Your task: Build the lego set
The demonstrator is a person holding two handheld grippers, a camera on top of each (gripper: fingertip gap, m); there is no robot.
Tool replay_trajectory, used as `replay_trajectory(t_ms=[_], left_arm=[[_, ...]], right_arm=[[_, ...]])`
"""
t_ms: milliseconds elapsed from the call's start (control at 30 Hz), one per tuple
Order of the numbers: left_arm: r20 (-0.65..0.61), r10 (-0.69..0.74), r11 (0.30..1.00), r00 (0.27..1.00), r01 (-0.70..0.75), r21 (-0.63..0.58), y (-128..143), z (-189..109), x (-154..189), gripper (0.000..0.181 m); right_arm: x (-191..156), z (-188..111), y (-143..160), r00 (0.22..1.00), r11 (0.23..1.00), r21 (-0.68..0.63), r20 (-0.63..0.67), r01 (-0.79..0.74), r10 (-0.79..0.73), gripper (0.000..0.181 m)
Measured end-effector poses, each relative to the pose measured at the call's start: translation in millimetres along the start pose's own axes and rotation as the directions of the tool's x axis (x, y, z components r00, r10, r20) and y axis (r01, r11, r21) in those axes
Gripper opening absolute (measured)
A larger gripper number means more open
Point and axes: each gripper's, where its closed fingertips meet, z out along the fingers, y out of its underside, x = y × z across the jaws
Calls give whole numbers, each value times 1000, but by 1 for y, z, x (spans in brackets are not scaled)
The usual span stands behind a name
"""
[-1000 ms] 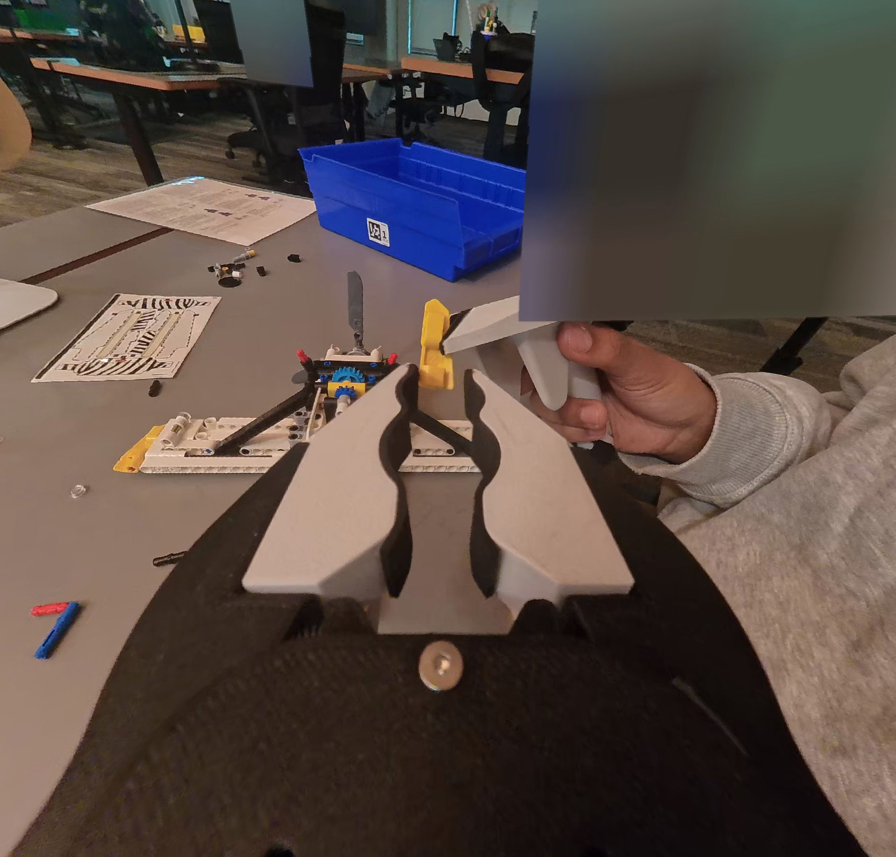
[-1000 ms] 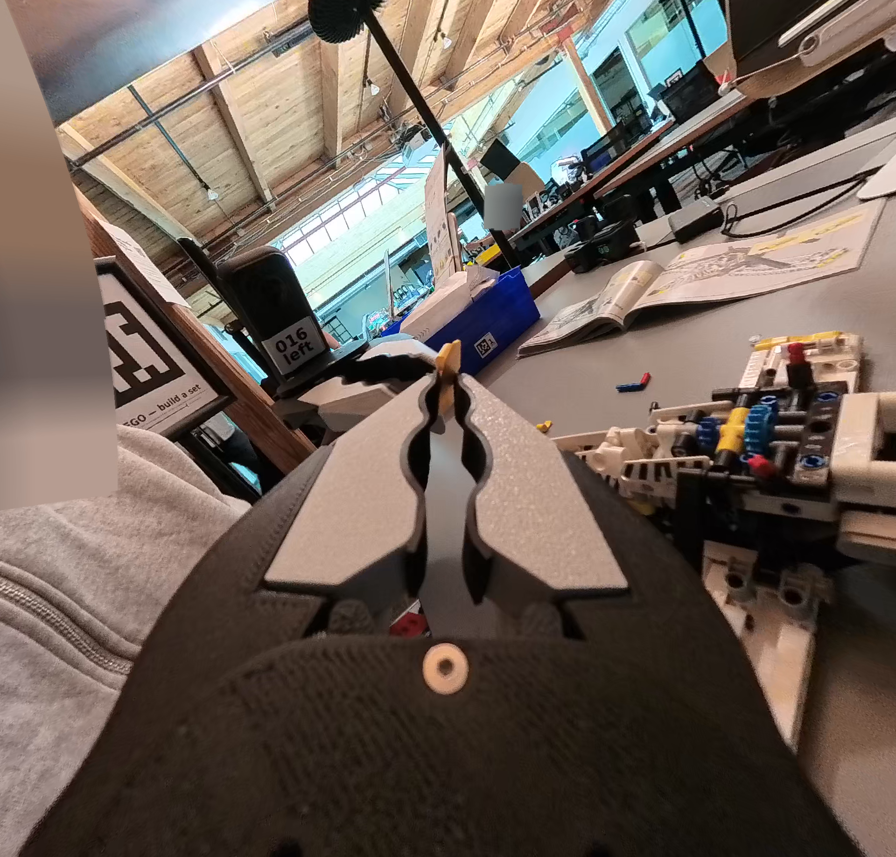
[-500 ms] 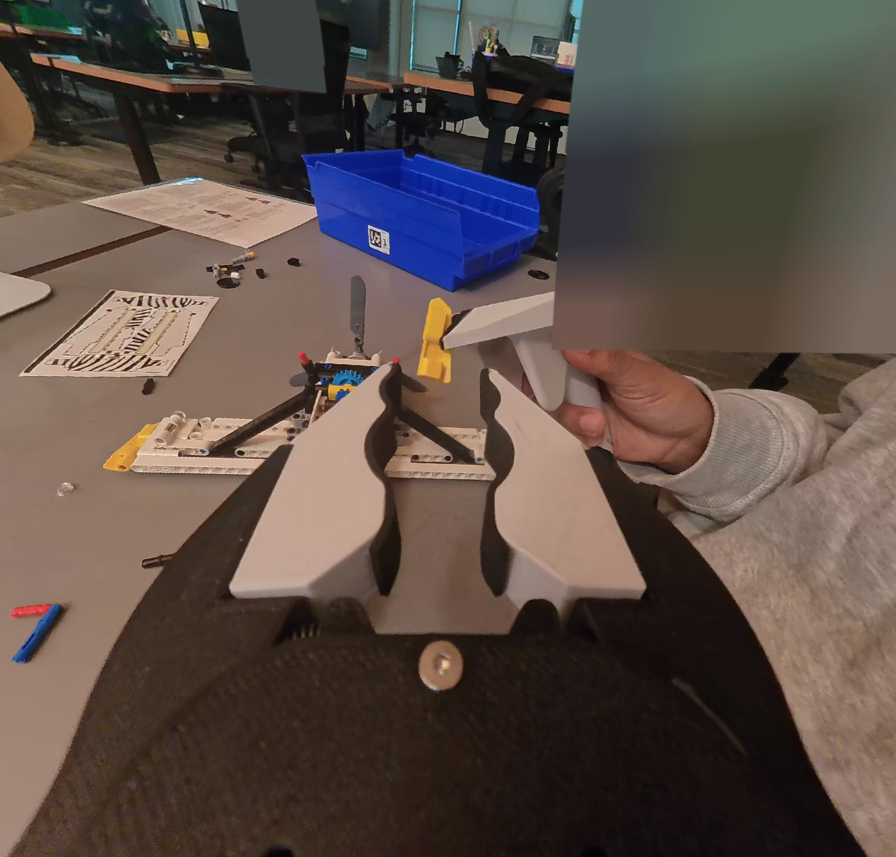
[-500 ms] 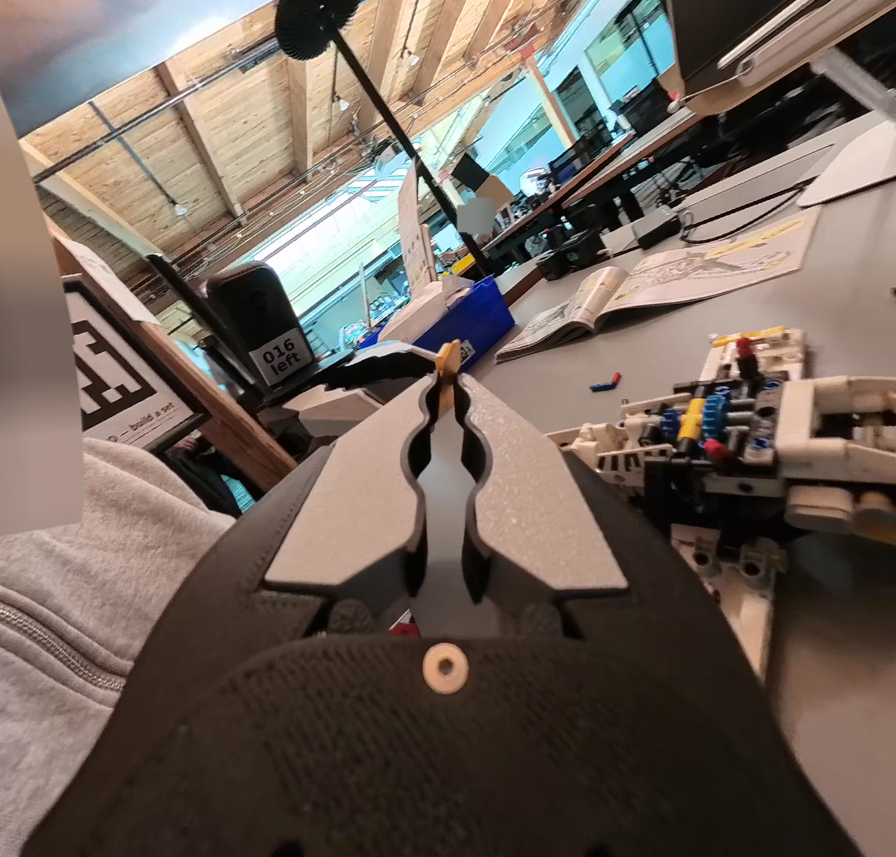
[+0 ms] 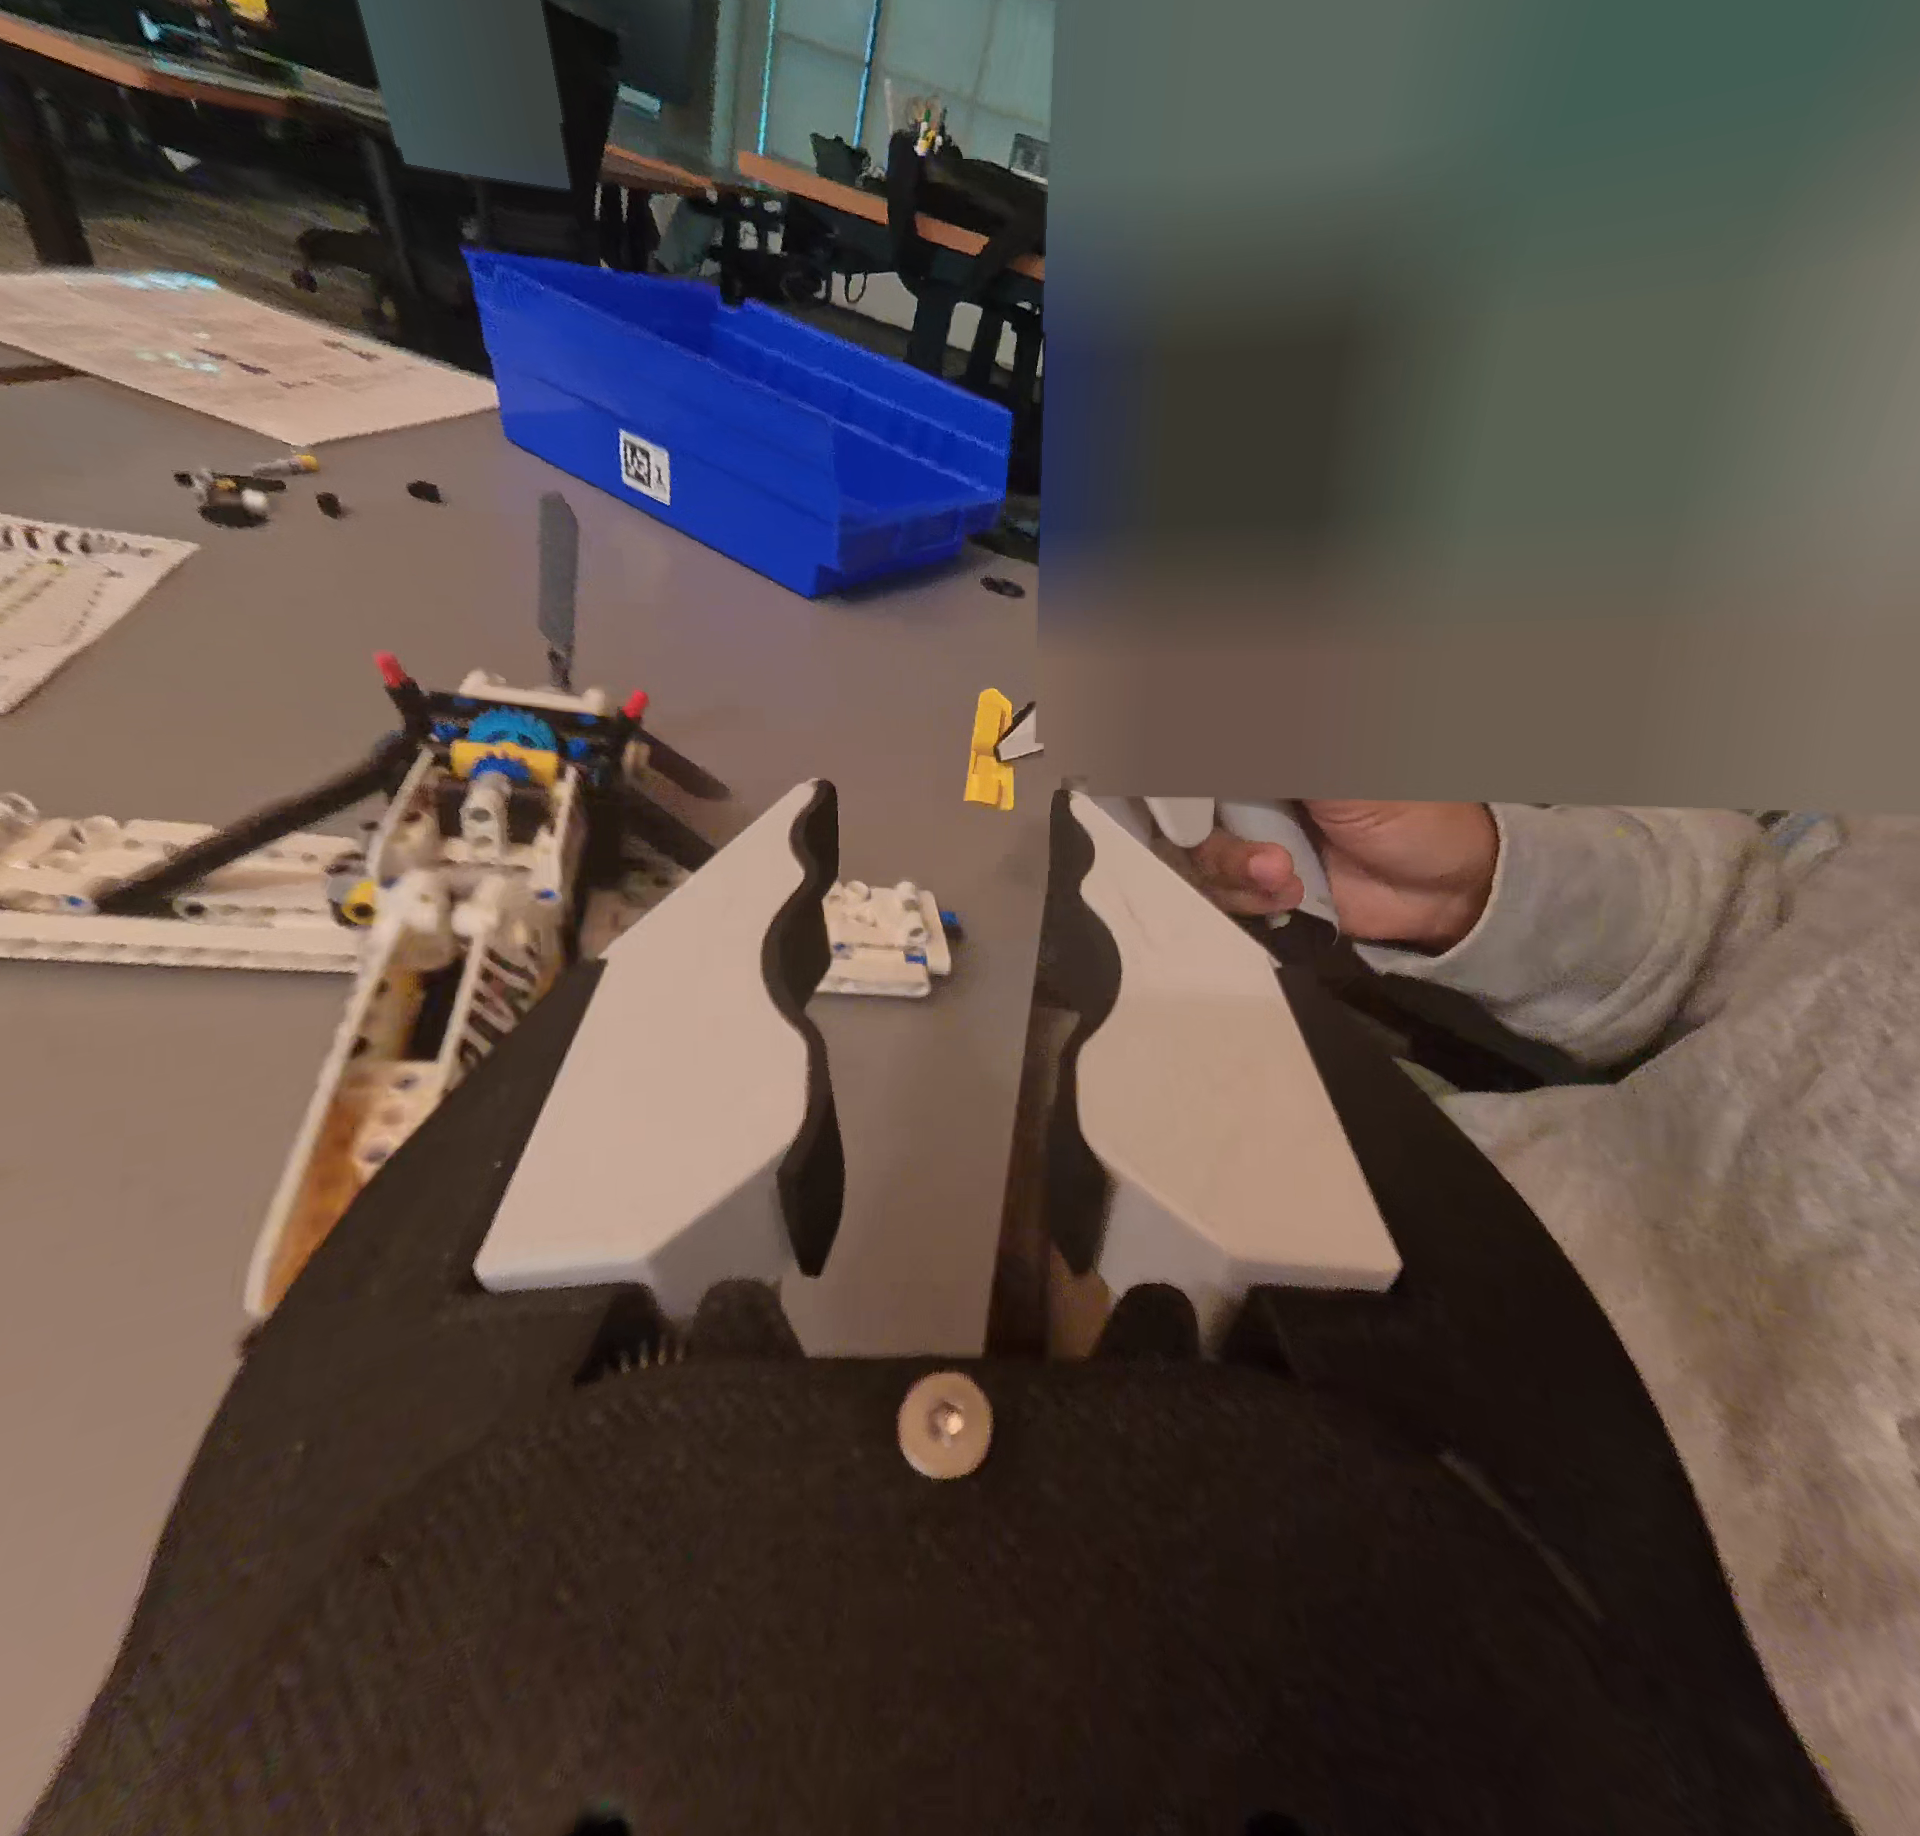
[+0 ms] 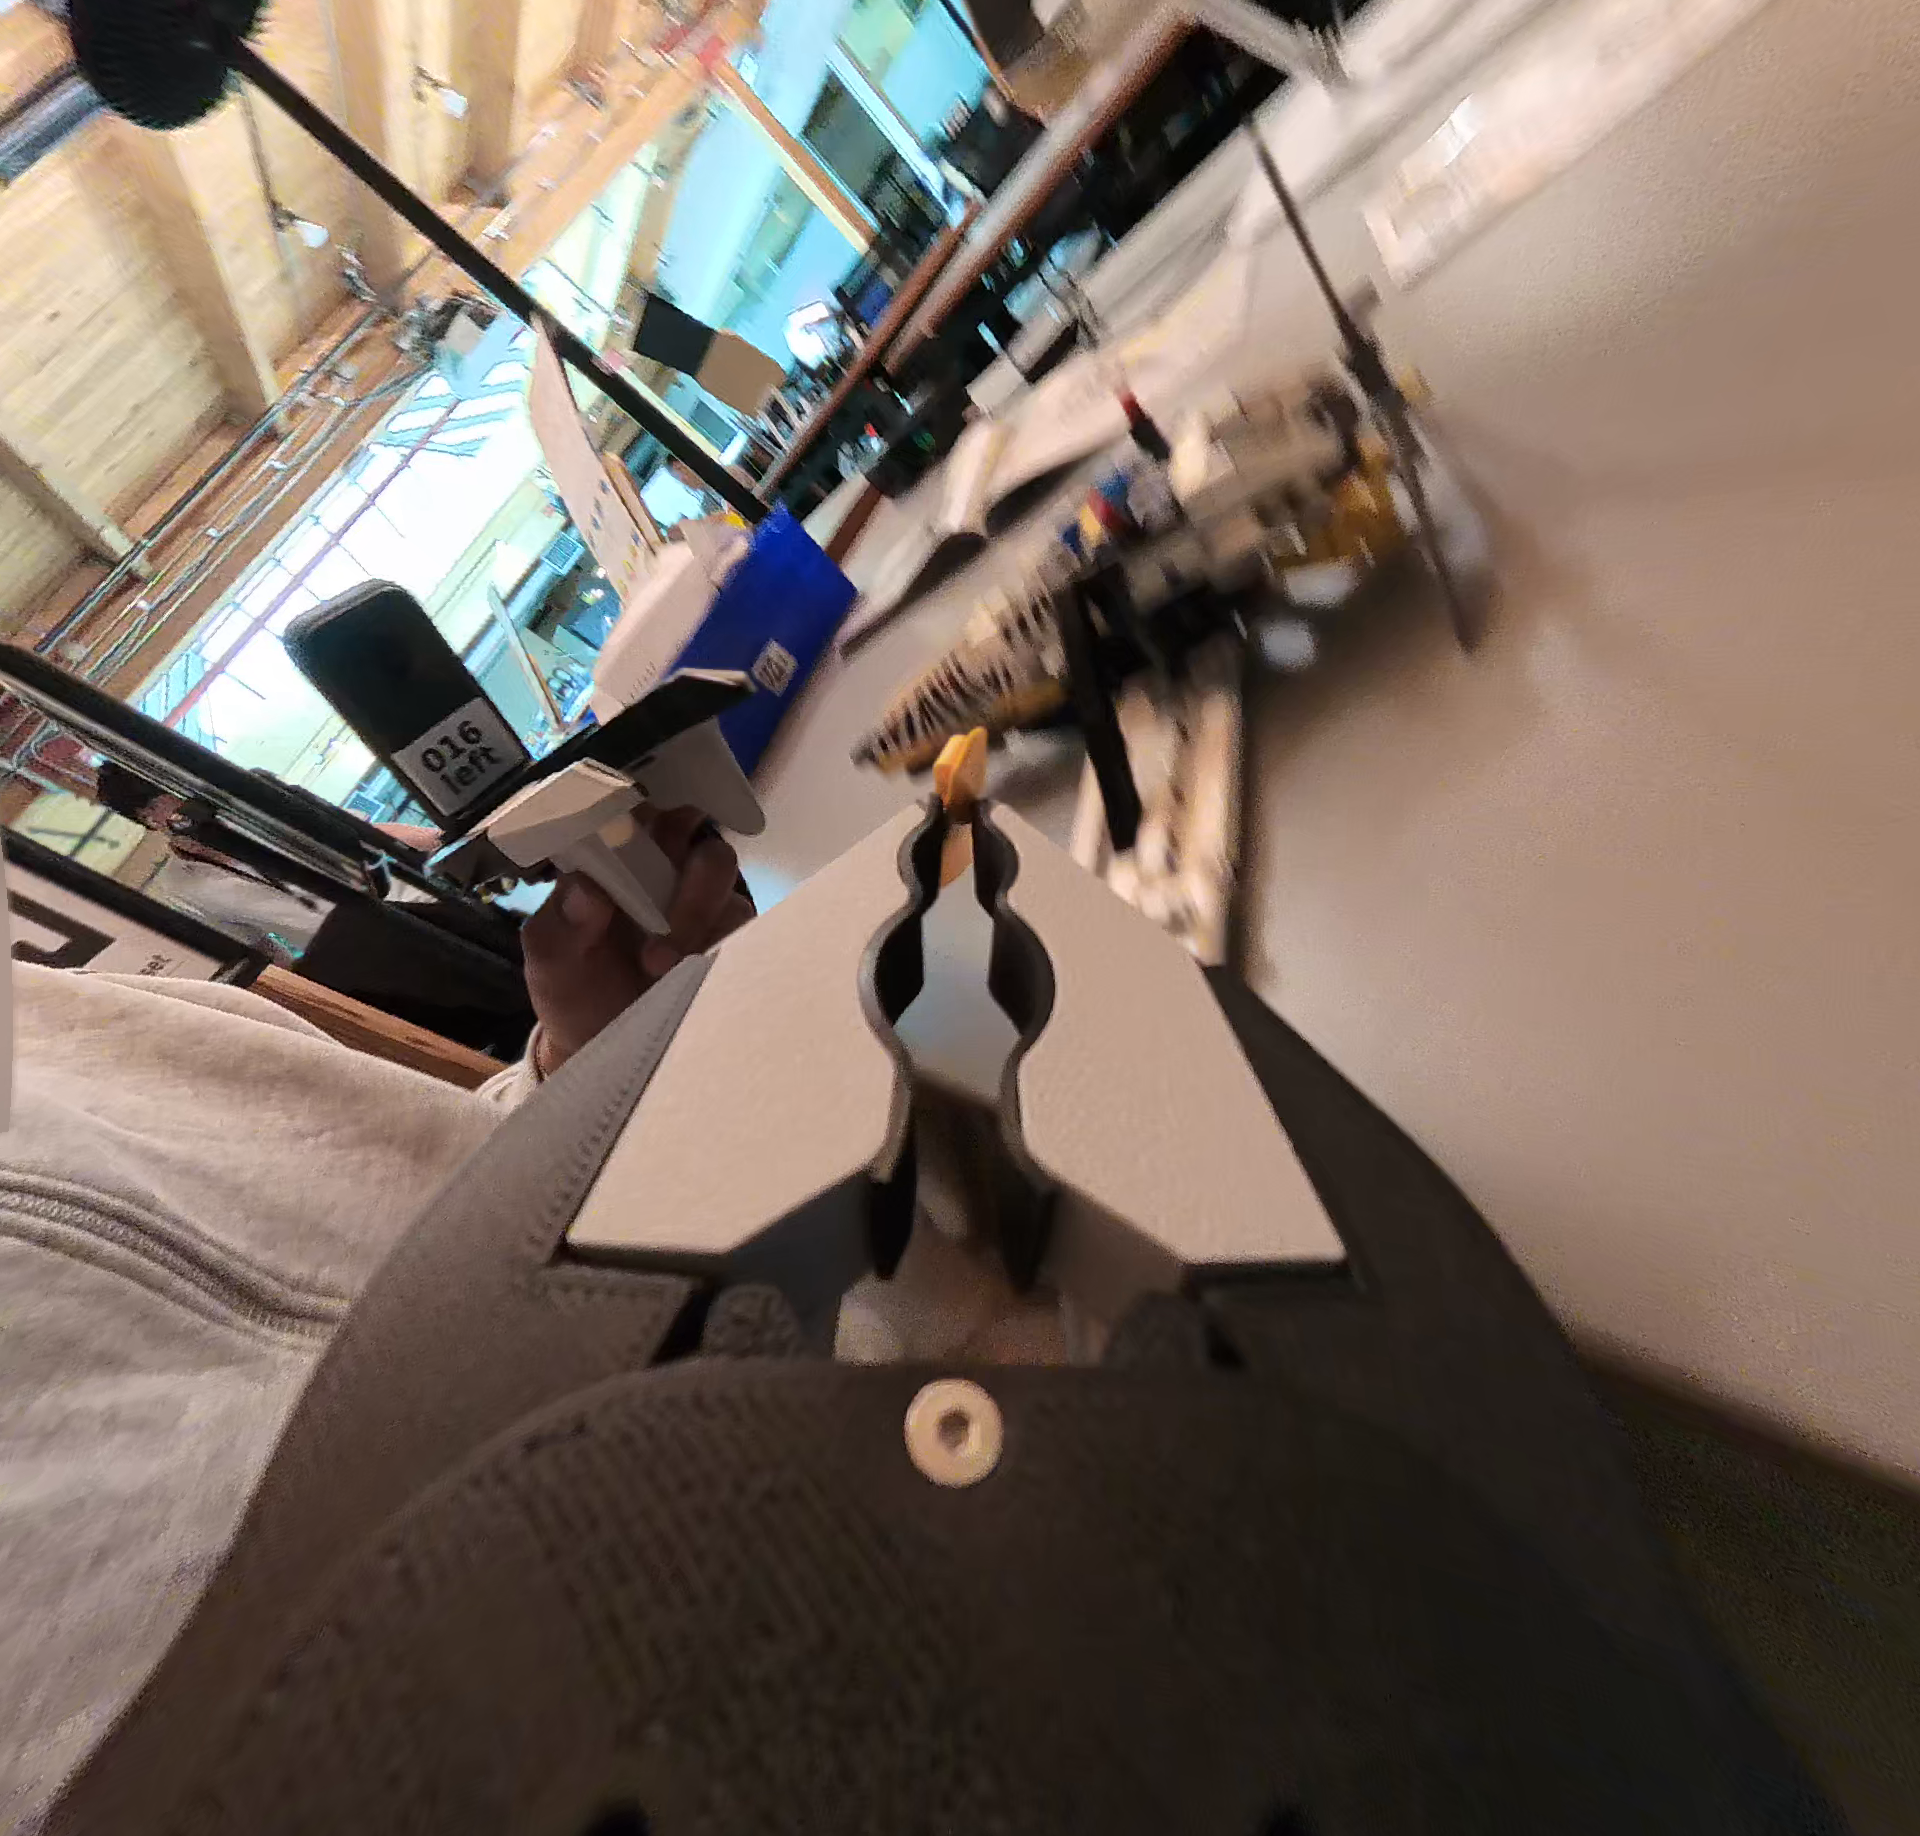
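Observation:
The partly built lego model point(image 5: 473, 851), white with black struts, a blue gear and red pins, lies on the grey table point(image 5: 208, 1111) left of my left gripper point(image 5: 940, 799). The left gripper is open and empty, with its left fingertip just over the model's white wing plate point(image 5: 883, 939). My right gripper point(image 6: 954, 818) is shut on a small yellow lego piece point(image 6: 961, 760) and holds it above the table. That piece also shows in the left wrist view point(image 5: 989, 747), just beyond the left gripper's tips. The model is blurred in the right wrist view point(image 6: 1195, 550).
A blue bin point(image 5: 748, 415) stands behind the model and also shows in the right wrist view point(image 6: 774, 607). Printed sheets point(image 5: 239, 352) and several small black parts point(image 5: 239, 498) lie at the far left. A grey-sleeved arm point(image 5: 1621, 934) is on the right. The tips of one gripper are about 10 cm away from the tips of the other.
My left gripper has opened wider and come closer to the model, which now lies more to its left. My right gripper has tilted sharply, still holding the yellow piece.

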Motion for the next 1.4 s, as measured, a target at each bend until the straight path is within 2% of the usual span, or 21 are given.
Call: replay_trajectory(t_ms=[100, 233, 400, 500, 667, 800, 867, 967, 1067, 1200, 1267, 1300, 1333, 1400], left_arm=[[9, -14, 999, 1000, 15, -34, 20, 8, 11, 38], [-11, -79, 995, 997, 78, -60, 39, 19, 26, 38], [36, -103, 993, 994, 105, -47, 42, 14, 22, 37], [87, -102, 995, 991, 103, -4, 36, -1, 12, 37], [76, -177, 979, 981, 167, 118, 25, -28, 4, 34], [244, -184, 967, 952, 131, 216, 14, -76, -29, 27], [339, -177, 971, 924, 108, 212, 13, -101, -49, 25], [440, -136, 990, 888, 102, 101, 14, -128, -83, 23], [481, -57, 995, 875, 92, -49, 3, -136, -122, 18], [393, -31, 976, 919, 113, -188, -21, -117, -174, 19], [396, 8, 948, 918, 119, -295, -12, -108, -209, 21], [386, 27, 930, 922, 118, -347, -4, -104, -221, 31], [380, 29, 924, 924, 121, -364, 0, -98, -231, 33], [359, 17, 927, 933, 120, -355, 5, -88, -239, 26]], right_arm=[[11, -16, 21, 996, 996, -24, -16, -87, 86, 3], [6, -20, 34, 974, 977, 9, 75, -214, 213, 3], [-22, -5, 37, 971, 988, -7, 185, -155, 153, 3], [-36, 7, 34, 974, 996, -24, 208, -87, 90, 3], [-70, 41, 31, 946, 998, -51, 321, -42, 56, 2], [-76, 61, 23, 940, 998, -63, 340, 17, 5, 2], [-75, 65, 9, 936, 999, -46, 352, 16, 1, 2], [-70, 70, -15, 935, 999, -15, 354, 35, -28, 3], [-61, 78, -34, 940, 995, -10, 327, 103, -94, 3], [-51, 95, -52, 934, 982, -43, 318, 183, -161, 3], [-48, 103, -63, 929, 978, -40, 323, 204, -181, 3], [-48, 107, -69, 926, 977, -34, 327, 212, -189, 3], [-47, 111, -74, 923, 974, -28, 328, 224, -203, 3], [-45, 118, -80, 914, 960, -17, 312, 278, -259, 3]])
